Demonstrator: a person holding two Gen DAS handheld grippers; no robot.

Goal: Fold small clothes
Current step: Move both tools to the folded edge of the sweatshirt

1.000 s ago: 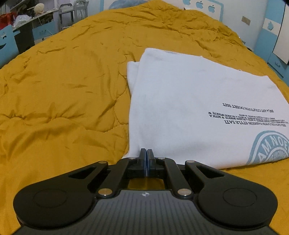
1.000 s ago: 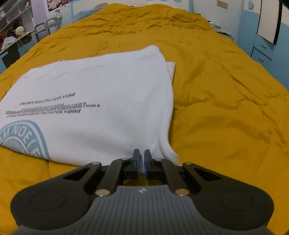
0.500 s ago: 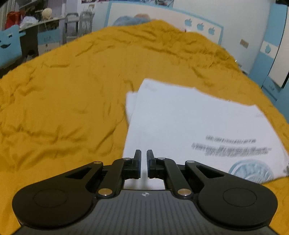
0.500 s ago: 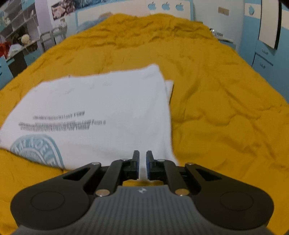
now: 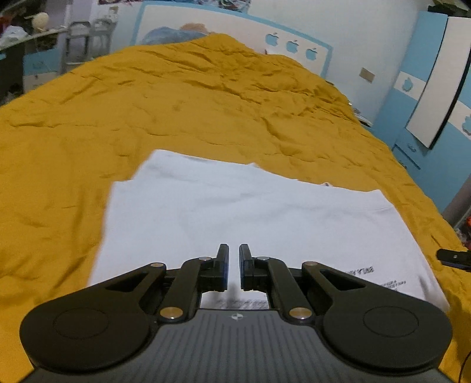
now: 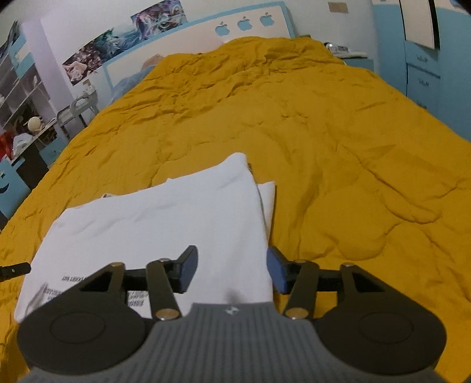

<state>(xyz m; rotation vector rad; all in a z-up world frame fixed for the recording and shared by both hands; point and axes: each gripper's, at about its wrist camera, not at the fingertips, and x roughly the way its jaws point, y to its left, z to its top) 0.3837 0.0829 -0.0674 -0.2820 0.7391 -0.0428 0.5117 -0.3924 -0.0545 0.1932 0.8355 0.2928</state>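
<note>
Black plastic fingers with blue pads are seen at the near edge of both views. On the left gripper (image 5: 231,266) the fingers are drawn in to a narrow slit, nothing is pinched between them, and white cloth is seen through the gap. On the right gripper (image 6: 232,272) the jaws are opening and are set well apart; nothing is pressed by the pads, and the cloth is seen lying between and below them.

Just beyond both pairs of fingers the folded white T-shirt with dark printed lettering (image 5: 250,212) is laid flat on the mustard-yellow quilted bedspread (image 5: 191,103). In the right wrist view the shirt's right edge is found just inside the right-hand finger, and a narrow under-layer is seen sticking out beside that edge further ahead. In the left wrist view the lettering is placed to the right of the fingers, near the shirt's near edge, blurred and unreadable.

Far ahead of the fingers the bedspread is bounded by a white headboard with blue apple shapes (image 6: 244,23). Blue-and-white cupboards (image 5: 426,97) are set off to the right.
</note>
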